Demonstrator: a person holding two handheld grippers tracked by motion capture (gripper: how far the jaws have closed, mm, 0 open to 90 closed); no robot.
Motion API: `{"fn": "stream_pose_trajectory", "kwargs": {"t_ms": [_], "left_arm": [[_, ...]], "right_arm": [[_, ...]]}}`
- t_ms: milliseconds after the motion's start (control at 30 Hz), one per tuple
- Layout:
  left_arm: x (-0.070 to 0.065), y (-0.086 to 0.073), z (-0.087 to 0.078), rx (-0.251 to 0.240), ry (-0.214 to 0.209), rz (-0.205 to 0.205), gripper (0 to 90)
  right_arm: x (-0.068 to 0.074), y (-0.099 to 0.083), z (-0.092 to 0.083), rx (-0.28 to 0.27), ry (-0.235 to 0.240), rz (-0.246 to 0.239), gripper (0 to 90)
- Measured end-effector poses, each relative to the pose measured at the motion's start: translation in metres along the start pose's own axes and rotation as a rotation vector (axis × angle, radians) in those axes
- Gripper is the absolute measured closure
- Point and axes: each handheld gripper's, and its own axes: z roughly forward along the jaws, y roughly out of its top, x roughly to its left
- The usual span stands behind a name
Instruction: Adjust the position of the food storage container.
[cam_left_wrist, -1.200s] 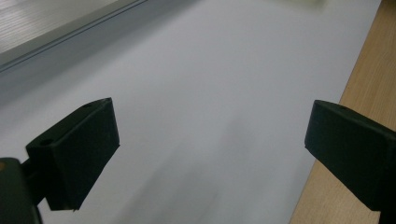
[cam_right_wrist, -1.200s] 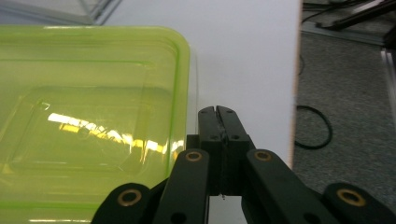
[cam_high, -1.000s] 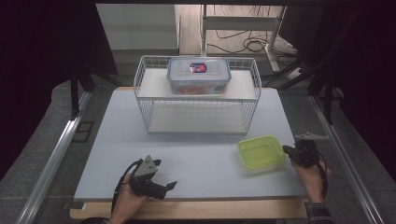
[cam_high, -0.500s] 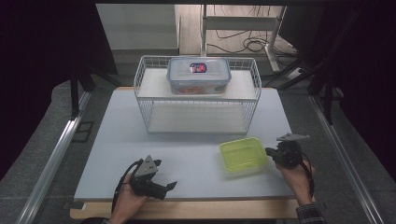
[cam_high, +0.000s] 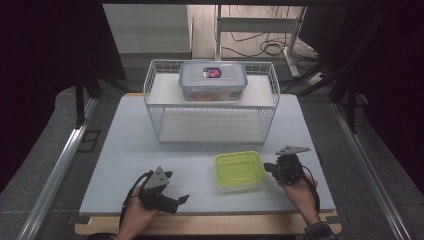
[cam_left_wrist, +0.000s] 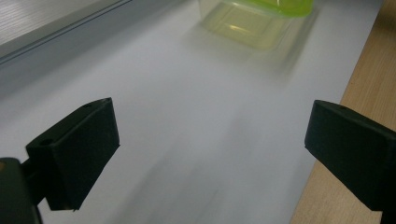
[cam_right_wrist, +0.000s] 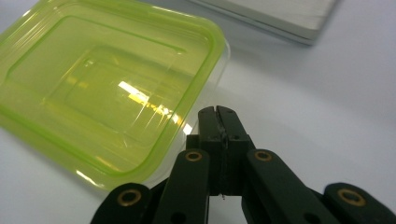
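Right gripper (cam_right_wrist: 218, 111): fingers pressed together with nothing between them, tips just beside the near rim of the green-lidded container (cam_right_wrist: 107, 88); contact cannot be told. Container sits flat on the tabletop (cam_high: 125, 150), directly ahead of these fingers. Left gripper (cam_left_wrist: 210, 140): fingers wide apart over bare tabletop, the container well ahead of them, nothing between. Wire rack (cam_high: 212, 107) stands beyond, carrying a clear lidded box (cam_high: 213, 80).

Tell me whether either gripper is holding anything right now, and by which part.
Nothing is held. The right gripper is shut with nothing between its jaws, its tips at the edge of the green-lidded container. The left gripper is open over bare table.
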Motion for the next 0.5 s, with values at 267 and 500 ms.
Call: {"fn": "stream_pose_trajectory", "kwargs": {"t_ms": [267,500], "left_arm": [[0.0,0.0,0.0,0.001,-0.002,0.0,3.2],[0.001,0.0,0.0,0.0,-0.004,-0.004,3.2]], "right_arm": [[0.026,0.004,0.009,0.004,0.04,-0.057,89.1],[0.036,0.004,0.017,0.034,0.058,-0.096,89.1]]}}
